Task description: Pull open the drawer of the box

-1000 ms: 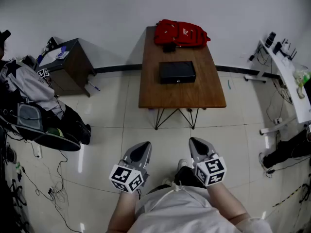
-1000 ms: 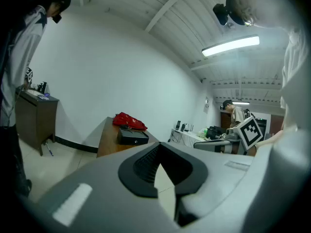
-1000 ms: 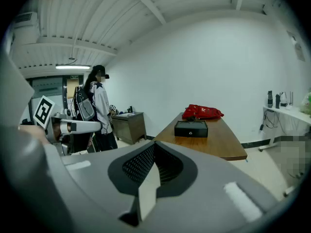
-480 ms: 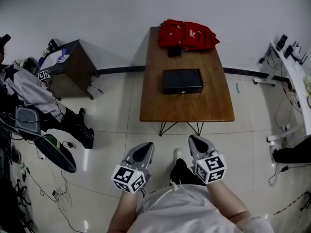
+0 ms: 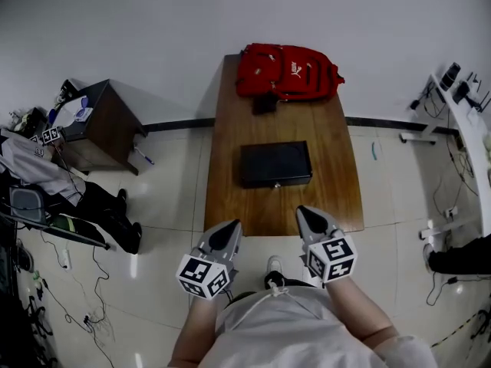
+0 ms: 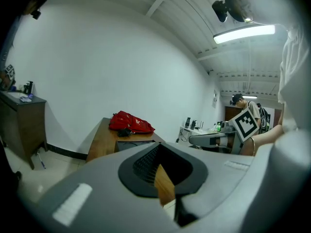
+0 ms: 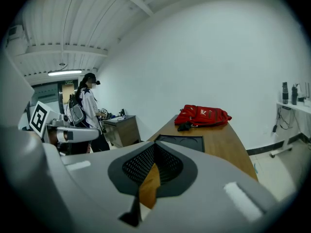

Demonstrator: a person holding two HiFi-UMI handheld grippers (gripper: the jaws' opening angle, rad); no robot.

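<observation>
A flat black box [image 5: 276,164] lies in the middle of a long brown table [image 5: 230,198], and no drawer sticks out of it. Both grippers hang in the air just short of the table's near end, well apart from the box. My left gripper [image 5: 228,229] is shut and holds nothing. My right gripper [image 5: 308,215] is also shut and empty. In the left gripper view the box [image 6: 133,143] shows beyond the shut jaws. The right gripper view shows the box [image 7: 178,141] ahead on the tabletop.
A red backpack [image 5: 288,71] lies at the table's far end by the white wall, with a small black item in front of it. A dark cabinet [image 5: 96,125] and bags stand at the left. A white desk [image 5: 469,125] and cables line the right.
The person has walked forward: the table and box have come much nearer, and both grippers now reach the table's near end. Both jaws stay shut.
</observation>
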